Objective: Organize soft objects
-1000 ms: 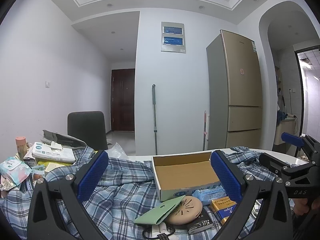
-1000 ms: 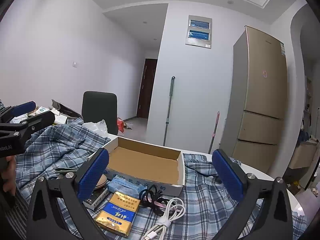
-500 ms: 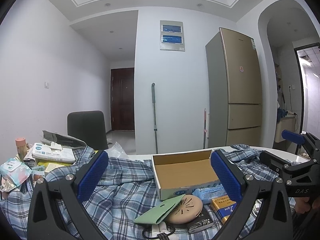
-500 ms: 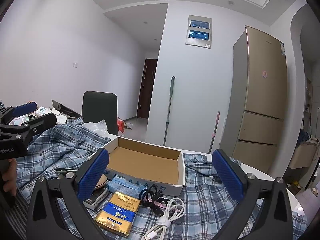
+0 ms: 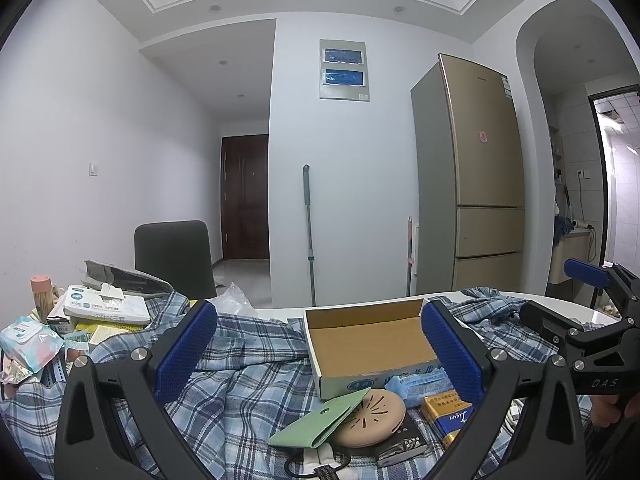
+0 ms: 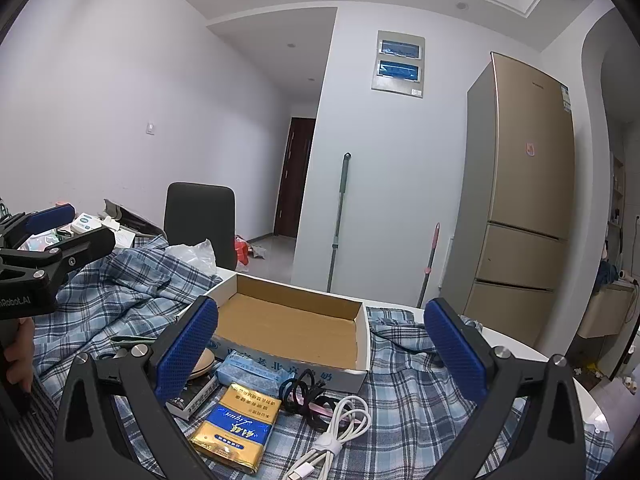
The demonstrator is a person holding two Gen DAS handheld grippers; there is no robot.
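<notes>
I find my left gripper [image 5: 320, 354] at the bottom of the left wrist frame with its blue-padded jaws spread wide and nothing between them. My right gripper [image 6: 322, 356] sits the same way in the right wrist frame: jaws wide apart, nothing held. Each tool also shows at the edge of the other's view, the right one at lower right of the left wrist frame, the left one at centre left of the right wrist frame, with a hand [image 6: 18, 354] on its handle.

The blue and white plaid cloth [image 5: 240, 376] lies rumpled across the table, filling the lower left and centre of the left wrist frame and running under the other items. An open, shallow cardboard box with a white outer wall [image 5: 370, 338] rests on the cloth at lower centre.

Just in front of the box I note a pale blue soft tissue pack [image 6: 250, 370], a gold and blue packet [image 6: 236, 426], a round tan disc [image 5: 370, 416], a light green flat pouch [image 5: 320, 424], a coiled white cable [image 6: 340, 430] and a tangle of black cord [image 6: 302, 392]. The pouch leans against the disc.

At far left of the left wrist frame stand a white tissue box [image 5: 106, 310] and a pastel wipes packet [image 5: 30, 346].
</notes>
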